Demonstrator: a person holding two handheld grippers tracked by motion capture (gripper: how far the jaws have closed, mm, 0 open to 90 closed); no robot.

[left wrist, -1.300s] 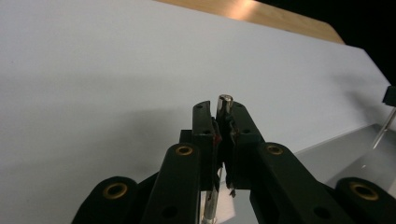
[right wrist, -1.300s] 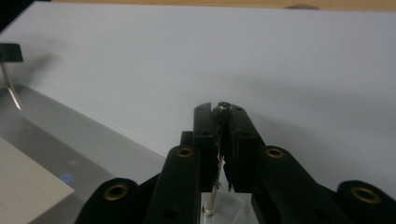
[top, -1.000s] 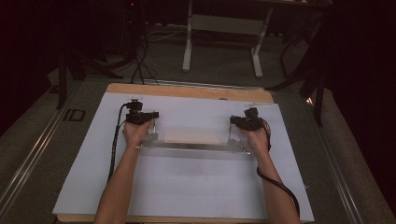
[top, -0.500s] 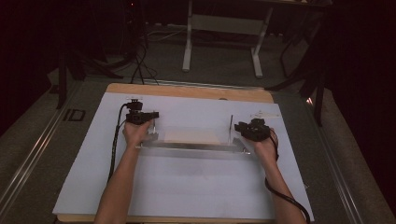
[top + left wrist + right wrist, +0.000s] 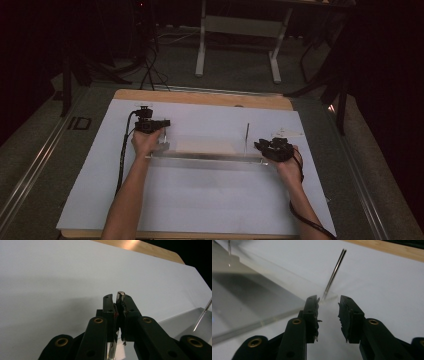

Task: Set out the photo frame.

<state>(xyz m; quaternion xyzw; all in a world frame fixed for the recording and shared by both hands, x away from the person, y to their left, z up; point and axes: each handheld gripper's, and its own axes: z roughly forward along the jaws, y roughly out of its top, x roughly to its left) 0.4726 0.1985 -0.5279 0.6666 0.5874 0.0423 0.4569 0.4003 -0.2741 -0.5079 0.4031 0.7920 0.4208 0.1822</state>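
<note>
A flat clear plate (image 5: 205, 159) with a thin upright metal rod at each end lies across the white sheet. My left gripper (image 5: 161, 131) is shut on the left rod (image 5: 120, 294), whose tip sticks out above the closed jaws of my left gripper (image 5: 117, 299). My right gripper (image 5: 262, 146) sits at the plate's right end. It stands open in the right gripper view (image 5: 329, 302), with nothing between its fingers. The right rod (image 5: 247, 134) stands free just beyond it (image 5: 334, 273), rising from the plate's corner (image 5: 249, 295).
The white sheet (image 5: 200, 200) covers most of a wooden table (image 5: 200, 97). A small pale scrap (image 5: 287, 132) lies behind the right gripper. Beyond the table stand a metal frame's legs (image 5: 202, 45) and floor cables (image 5: 150, 65).
My right gripper has drawn back from the right rod, toward the person and slightly right. The left gripper and the plate have not moved.
</note>
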